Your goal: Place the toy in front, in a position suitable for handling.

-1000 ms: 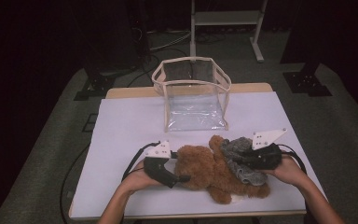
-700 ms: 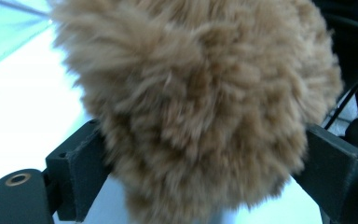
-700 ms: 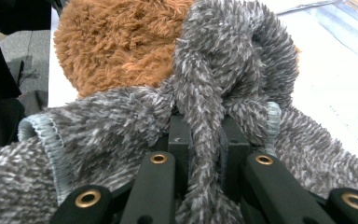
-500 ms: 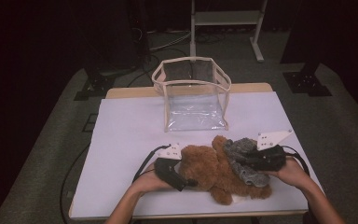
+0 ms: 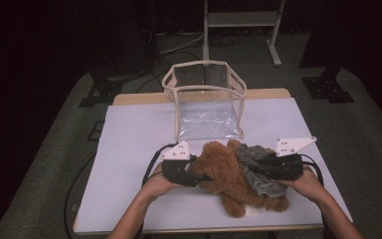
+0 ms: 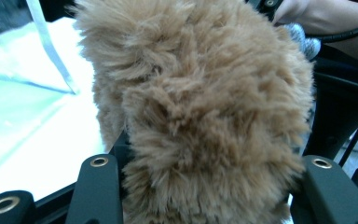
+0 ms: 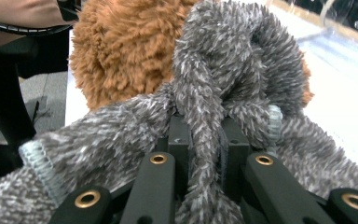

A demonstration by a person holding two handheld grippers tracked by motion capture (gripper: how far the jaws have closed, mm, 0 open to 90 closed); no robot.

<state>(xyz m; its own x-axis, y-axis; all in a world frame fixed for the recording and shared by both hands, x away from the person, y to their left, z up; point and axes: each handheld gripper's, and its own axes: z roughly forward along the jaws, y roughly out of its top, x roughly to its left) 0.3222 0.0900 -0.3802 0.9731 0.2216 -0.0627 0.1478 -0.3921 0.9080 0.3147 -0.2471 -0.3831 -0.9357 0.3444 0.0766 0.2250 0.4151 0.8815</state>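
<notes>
A brown teddy bear lies on the white table near its front edge, with a grey fuzzy garment draped over its right side. My left gripper is at the bear's left side. Its jaws have just been closing, and the brown fur is packed between them and pressed by both. My right gripper comes in from the right and is shut on a fold of the grey garment, which runs down between its jaws. The bear shows behind that fold.
A clear plastic bag with beige trim stands open and upright at the back middle of the table. Bare table surface lies to the left of it. Black stands and a white frame are on the floor beyond.
My left gripper has slid right onto the bear, risen a little, and its jaws have closed on the fur. The right gripper and the grey garment have stayed put.
</notes>
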